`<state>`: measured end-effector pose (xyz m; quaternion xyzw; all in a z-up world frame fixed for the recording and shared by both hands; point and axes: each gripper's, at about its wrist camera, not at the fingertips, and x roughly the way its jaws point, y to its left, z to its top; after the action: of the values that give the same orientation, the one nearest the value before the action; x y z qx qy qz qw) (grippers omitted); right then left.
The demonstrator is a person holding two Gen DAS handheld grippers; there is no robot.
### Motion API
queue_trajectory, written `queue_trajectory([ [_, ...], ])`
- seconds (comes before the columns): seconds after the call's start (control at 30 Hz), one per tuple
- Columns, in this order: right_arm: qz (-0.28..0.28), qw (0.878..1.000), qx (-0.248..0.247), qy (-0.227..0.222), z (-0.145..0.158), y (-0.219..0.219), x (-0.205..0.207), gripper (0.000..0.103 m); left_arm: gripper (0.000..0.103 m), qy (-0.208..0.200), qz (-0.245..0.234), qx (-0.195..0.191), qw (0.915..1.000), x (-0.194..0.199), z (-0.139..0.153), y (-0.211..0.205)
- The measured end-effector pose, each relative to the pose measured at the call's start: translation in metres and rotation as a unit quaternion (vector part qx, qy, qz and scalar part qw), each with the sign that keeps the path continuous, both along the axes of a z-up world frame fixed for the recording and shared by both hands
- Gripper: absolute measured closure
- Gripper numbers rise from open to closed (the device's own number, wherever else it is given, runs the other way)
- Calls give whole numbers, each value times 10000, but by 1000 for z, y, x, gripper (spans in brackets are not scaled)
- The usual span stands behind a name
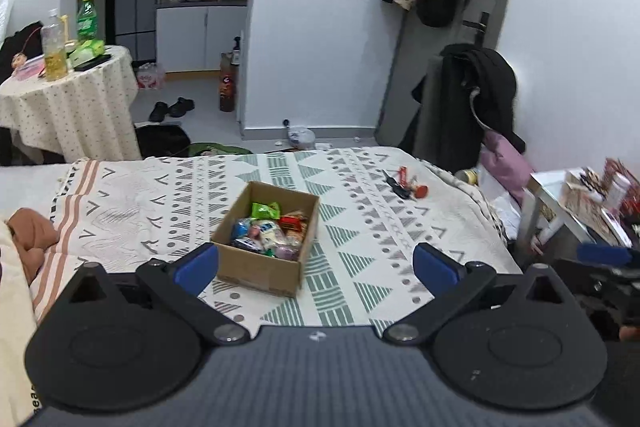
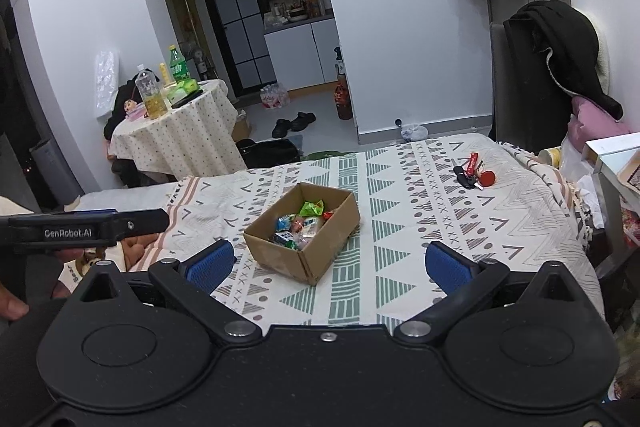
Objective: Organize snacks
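Note:
An open cardboard box [image 1: 256, 265] stands on the patterned bedspread [image 1: 360, 227], filled with several wrapped snacks [image 1: 266, 227], a green packet on top. My left gripper [image 1: 316, 265] hovers just in front of the box, open, its left blue pad close to the box's near corner, nothing held. In the right wrist view the same box [image 2: 316, 255] sits ahead and slightly left, snacks [image 2: 304, 223] inside. My right gripper [image 2: 330, 265] is open and empty, a little short of the box. The left gripper's body [image 2: 84, 229] shows at the left edge.
A bunch of keys with red tags [image 1: 406, 183] [image 2: 474, 173] lies on the bedspread at the far right. A round clothed table with bottles [image 1: 68, 87] stands beyond the bed on the left. A chair draped with coats [image 1: 468, 99] and a cluttered side table [image 1: 580, 203] are at right.

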<state>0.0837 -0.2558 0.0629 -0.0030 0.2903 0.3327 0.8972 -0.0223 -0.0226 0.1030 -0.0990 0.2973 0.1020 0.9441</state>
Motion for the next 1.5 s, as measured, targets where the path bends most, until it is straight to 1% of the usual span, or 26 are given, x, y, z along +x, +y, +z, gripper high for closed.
queue_trajectory([
  [0.27,-96,9999,105,59,-5,-3,-8,0,0,-13,-78,20,10000,-15,-5,-15],
  [0.37,-127,9999,66,33,-5,-2,-10,0,0,-58,-41,116,9999,-19,-6,-18],
  [0.43,-114,9999,61,51,-5,-2,-10,0,0,-59,-34,108,9999,-20,-6,-18],
  [0.63,-106,9999,90,36,-6,-2,-14,0,0,-32,-47,140,9999,-21,-5,-19],
  [1.17,-211,9998,9,-41,-5,-4,-18,0,0,2,-106,78,9999,-20,-7,-20],
  [1.27,-201,9998,12,-17,-4,-4,-18,0,0,18,-114,19,9999,-19,-7,-20],
  [1.5,-222,9998,-1,-12,-3,-4,-18,0,0,9,-102,75,9999,-18,-7,-21],
])
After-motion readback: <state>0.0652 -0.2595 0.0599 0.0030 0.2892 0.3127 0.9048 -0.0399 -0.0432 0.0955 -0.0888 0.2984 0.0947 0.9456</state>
